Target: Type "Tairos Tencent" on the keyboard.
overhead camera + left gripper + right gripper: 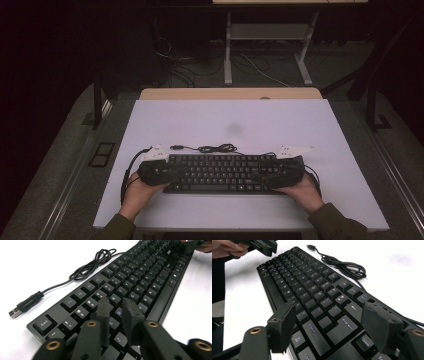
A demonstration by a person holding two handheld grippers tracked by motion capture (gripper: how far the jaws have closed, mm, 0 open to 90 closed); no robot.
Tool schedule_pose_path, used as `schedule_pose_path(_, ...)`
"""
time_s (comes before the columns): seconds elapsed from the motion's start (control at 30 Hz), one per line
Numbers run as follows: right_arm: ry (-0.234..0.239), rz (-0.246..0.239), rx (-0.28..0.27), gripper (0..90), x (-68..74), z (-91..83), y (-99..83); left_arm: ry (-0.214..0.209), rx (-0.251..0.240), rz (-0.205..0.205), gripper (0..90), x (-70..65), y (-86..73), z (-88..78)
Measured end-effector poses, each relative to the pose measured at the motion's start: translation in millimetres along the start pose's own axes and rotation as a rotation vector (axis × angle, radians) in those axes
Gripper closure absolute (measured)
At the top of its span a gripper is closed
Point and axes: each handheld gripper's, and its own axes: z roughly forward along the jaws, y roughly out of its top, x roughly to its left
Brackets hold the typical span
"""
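High view — a black full-size computer keyboard [220,173] lies parallel to the near edge of the white table [230,120], centred left to right. Its black cable with USB plug [210,148] is bunched on the table just behind the keyboard's far edge. The left gripper [162,172] sits over the keyboard's left end, the right gripper [270,175] over its right end; a hand backs each from the near edge.

Left gripper view — the two black jaws stand nearly together, a narrow gap between the tips, hovering over the letter keys near the Esc corner. Nothing lies between them that I can see; whether a tip touches a key cannot be told.

Right gripper view — jaws spread wide, one over the near edge of the keyboard by the Shift key, the other beyond the Enter and Delete keys. The pads press on nothing.

Risks, as judged: narrowed left tips could snag or pop a keycap if pushed down or dragged. The right jaws straddle keys rather than the frame — closing here may slip off the caps. The loose cable may catch if the keyboard is moved.
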Motion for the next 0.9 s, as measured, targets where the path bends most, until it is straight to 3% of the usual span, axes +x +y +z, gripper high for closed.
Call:
schedule_pose_path(0.23, -0.001, -0.003, 0.0, 27.6, 0.2, 0.0, 0.1, -0.014, 0.021, 0.009, 89.1, 0.7, -1.3, 2.0)
schedule_pose_path(0.9, 0.0, -0.002, 0.002, 27.7, 0.7, 1.0, 0.1, 0.015, 0.067, 0.005, 89.3, 4.8, -5.3, 8.1)
